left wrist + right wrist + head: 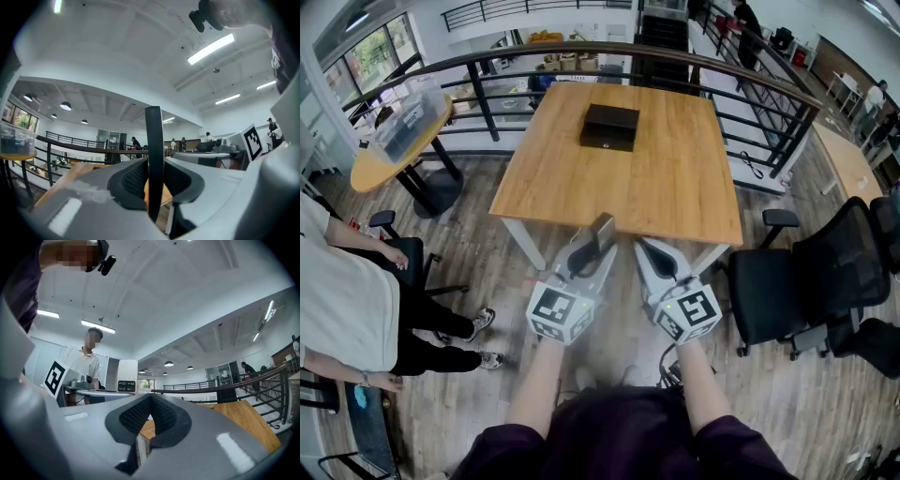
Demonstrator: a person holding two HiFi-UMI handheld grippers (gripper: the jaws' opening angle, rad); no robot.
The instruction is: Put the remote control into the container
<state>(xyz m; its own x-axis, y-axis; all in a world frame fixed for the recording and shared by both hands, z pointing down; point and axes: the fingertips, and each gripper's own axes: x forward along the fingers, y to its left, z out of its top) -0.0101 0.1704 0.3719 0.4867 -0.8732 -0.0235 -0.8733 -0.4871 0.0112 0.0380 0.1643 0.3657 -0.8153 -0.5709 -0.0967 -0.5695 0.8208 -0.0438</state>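
Note:
A black box-shaped container (610,127) sits on the far half of the square wooden table (675,178). My left gripper (595,246) hovers just short of the table's near edge, shut on the remote control (604,228), a thin grey slab that sticks up between the jaws. In the left gripper view the remote control (154,154) stands edge-on as a dark upright bar, with both pads of the left gripper (154,180) pressed against it. Beside it to the right, my right gripper (649,248) is shut with nothing in it, and in the right gripper view the jaw tips (150,404) meet.
A black railing (487,61) curves behind the table. A round table (394,159) with a clear plastic box (405,117) stands at the left. Black office chairs (797,281) stand at the right. A seated person (347,300) is at the left edge.

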